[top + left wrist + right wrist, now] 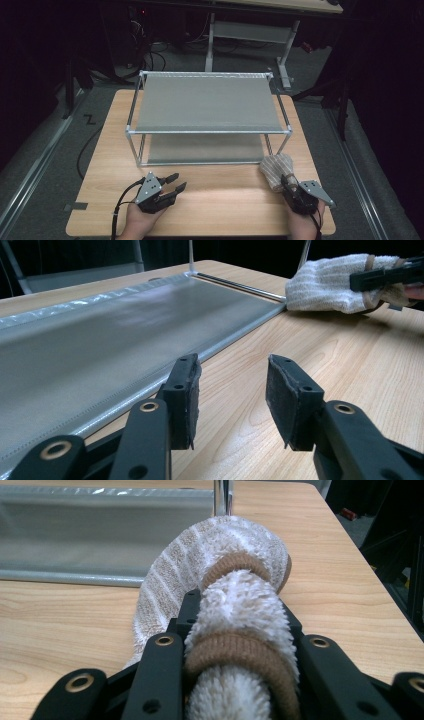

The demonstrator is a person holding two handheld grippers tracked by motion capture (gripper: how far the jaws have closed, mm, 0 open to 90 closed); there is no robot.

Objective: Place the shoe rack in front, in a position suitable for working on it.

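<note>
At the near edge of the table (210, 210) the left tongs (172, 183) rested at about 7 o'clock, jaws apart with nothing between them and bare wood showing through the gap in the left gripper view. At about 5 o'clock the right tongs (288, 183) were clamped on a rolled sock (276, 170), white terry with tan bands. In the right gripper view the roll bulged up between the jaws, and its far end lay on the table just short of the rack's front right post.

Beyond both tongs, from the centre toward 12 o'clock, stood a two-tier metal rack (207, 131) with grey fabric shelves. The upper shelf carried nothing. The lower shelf was mostly covered by the upper one, and its visible front strip was bare. The person's hands were cut off by the bottom edge of the high view, and the room past the table was too dark to read.

Open wood ran between the two tongs and along the rack's front rail. The strips at 3 and 9 o'clock beside the rack were narrow.
</note>
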